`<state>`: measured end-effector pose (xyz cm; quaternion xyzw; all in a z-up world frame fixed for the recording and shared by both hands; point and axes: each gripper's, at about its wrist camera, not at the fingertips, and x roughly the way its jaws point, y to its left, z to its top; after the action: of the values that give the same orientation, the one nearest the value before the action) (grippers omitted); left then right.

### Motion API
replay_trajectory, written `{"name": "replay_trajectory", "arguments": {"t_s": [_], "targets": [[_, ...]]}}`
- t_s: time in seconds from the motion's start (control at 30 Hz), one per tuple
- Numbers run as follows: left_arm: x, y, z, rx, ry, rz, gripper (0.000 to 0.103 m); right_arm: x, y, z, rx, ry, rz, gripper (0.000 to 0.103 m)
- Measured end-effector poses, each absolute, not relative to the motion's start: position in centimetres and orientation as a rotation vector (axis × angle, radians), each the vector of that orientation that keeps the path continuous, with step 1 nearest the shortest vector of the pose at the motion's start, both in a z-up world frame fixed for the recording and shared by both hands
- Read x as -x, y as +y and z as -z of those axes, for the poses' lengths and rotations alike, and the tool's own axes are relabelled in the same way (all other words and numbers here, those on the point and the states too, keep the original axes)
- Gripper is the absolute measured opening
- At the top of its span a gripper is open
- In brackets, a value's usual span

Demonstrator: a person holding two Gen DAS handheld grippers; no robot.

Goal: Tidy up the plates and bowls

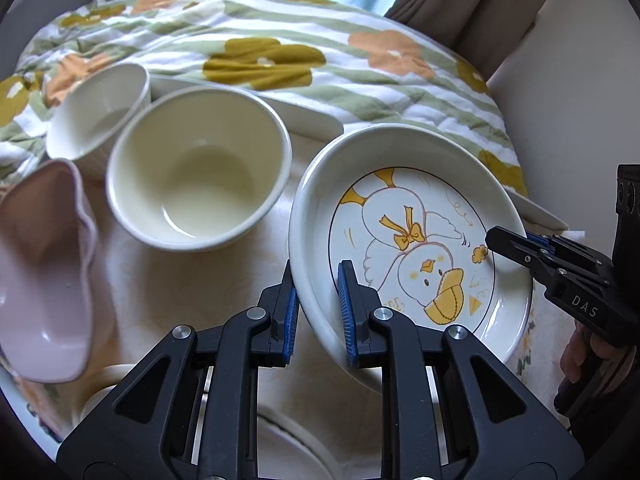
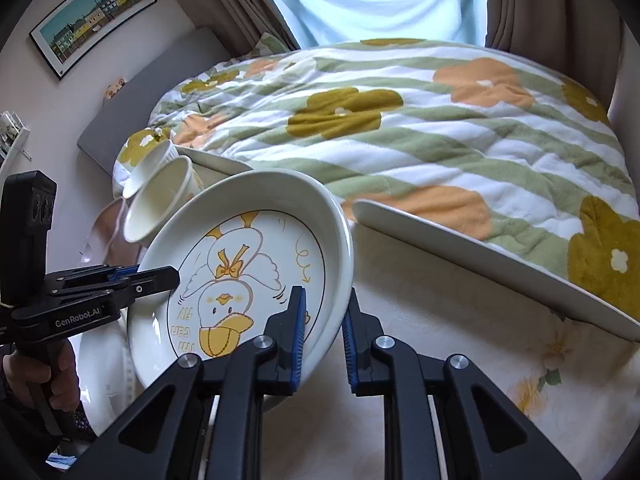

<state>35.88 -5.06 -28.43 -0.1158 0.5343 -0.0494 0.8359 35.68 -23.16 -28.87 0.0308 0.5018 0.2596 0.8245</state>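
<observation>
Gripping the duck plate [image 1: 404, 248] from both sides at once, the two tongs are sharing the load. The left tongs [image 1: 318, 308] are pinching its near-left rim, one pad inside the wall and one outside, and the right tongs [image 2: 323, 328] are doing the same on the opposite rim, so both are narrowed down on the plate. It's looking tilted and lifted off the surface [image 1: 168, 280] in the right wrist view, probably because a deep, heavy plate would twist out of a single rim pinch.

The big cream bowl [image 1: 200, 168] is sitting just left of the plate, with a smaller white cup [image 1: 100, 112] behind it and a pink bowl [image 1: 44, 272] at the far left edge. A flowery quilt [image 2: 440, 120] is covering the bed behind everything. Guessing the plate is heading to a stack somewhere, but can't tell where.
</observation>
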Motion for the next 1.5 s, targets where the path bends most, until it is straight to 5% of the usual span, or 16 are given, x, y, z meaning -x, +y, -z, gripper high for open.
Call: {"name": "replay_trajectory", "arguments": {"t_s": [0.6, 1.5], "targets": [[-24.8, 2.3, 18.9, 0.108, 1.010, 0.236, 0.016, -21.7, -17.1, 20.1, -0.145, 0.937, -0.436, 0.016], [-19.9, 7.8, 29.4, 0.101, 1.200, 0.285, 0.017, -15.3, -10.9, 28.7, -0.167, 1.073, -0.338, 0.016]]}}
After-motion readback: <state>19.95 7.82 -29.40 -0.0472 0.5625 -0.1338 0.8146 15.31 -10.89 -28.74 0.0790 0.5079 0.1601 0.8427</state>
